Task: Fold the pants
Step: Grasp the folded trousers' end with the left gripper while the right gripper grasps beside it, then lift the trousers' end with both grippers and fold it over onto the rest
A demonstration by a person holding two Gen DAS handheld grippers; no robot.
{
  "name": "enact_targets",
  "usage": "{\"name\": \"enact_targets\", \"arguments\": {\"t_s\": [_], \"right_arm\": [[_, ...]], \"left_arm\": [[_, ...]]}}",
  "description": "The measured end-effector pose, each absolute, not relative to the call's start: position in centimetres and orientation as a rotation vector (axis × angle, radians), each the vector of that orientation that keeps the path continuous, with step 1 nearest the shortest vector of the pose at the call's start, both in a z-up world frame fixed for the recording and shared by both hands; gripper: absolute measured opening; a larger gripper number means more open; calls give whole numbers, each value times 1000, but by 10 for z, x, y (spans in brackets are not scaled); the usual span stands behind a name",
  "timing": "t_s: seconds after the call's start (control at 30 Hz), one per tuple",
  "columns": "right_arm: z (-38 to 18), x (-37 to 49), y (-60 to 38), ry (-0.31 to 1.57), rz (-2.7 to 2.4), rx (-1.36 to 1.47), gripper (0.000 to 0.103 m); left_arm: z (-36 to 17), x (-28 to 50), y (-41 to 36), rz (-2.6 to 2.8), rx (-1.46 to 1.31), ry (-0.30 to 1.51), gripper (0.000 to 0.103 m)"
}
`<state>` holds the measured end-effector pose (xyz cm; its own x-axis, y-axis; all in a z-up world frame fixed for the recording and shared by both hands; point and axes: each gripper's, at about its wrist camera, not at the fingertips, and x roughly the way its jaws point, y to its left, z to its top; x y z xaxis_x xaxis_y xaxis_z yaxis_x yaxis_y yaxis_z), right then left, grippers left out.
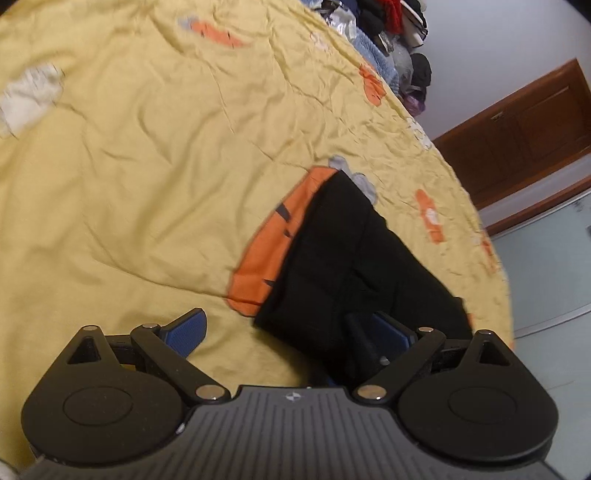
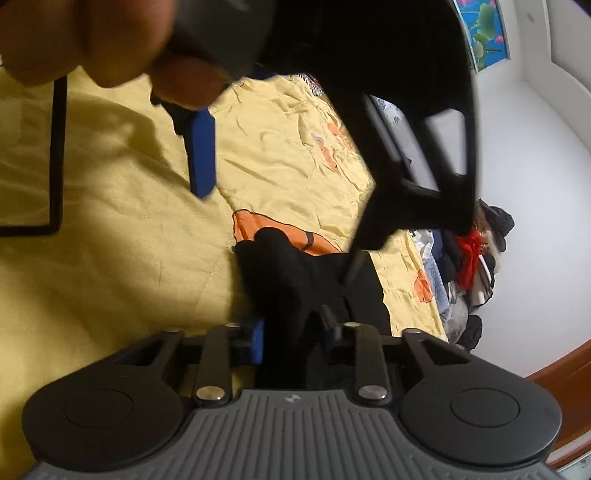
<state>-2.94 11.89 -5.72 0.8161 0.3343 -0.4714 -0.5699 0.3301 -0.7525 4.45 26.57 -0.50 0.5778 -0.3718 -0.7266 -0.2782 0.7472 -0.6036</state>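
Observation:
The black pants (image 1: 343, 266) lie in a bunched strip on the yellow bedsheet (image 1: 147, 166), partly over an orange print. My left gripper (image 1: 291, 328) is open wide; its right blue pad (image 1: 388, 332) touches the near end of the pants, its left pad (image 1: 184, 330) is over bare sheet. In the right wrist view my right gripper (image 2: 295, 339) is shut on the pants (image 2: 306, 280), black cloth bunched between its pads. The left gripper's body (image 2: 406, 129) and the hand holding it hang close above, with one blue finger (image 2: 202, 155) pointing down.
A pile of mixed clothes (image 1: 388, 33) lies at the bed's far edge, and shows in the right wrist view (image 2: 469, 266). A brown wooden door (image 1: 524, 129) and white wall stand beyond the bed. The bed's edge (image 1: 495, 258) runs just right of the pants.

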Motion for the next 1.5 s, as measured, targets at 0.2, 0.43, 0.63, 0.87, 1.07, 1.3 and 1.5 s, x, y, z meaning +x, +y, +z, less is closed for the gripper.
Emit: {"name": "enact_targets", "arguments": {"t_s": [0.2,0.43,0.63,0.87,1.07,1.3,1.5], "right_arm": [[-29,-13,96,334,647,-769,18],[-2,15,57,450,709,-412,18],[15,5,28,478,852,-277,18],[4,43,16,598,665,-254,18],[-6,41,33,576,679,-251,18],[3,50,7,570,680,-81,19],[19,52,-31,529,697,128,19]], "left_arm": [[-21,69,261,-219,-943,1005,98],[-39,104,251,-272,-1087,997,79],[-50,114,248,-238,-1057,1050,24],[-29,97,239,-204,-923,932,20],[-23,94,235,-145,-831,913,20],[24,75,197,-111,-591,812,20],[65,52,149,-98,-434,711,19]]}}
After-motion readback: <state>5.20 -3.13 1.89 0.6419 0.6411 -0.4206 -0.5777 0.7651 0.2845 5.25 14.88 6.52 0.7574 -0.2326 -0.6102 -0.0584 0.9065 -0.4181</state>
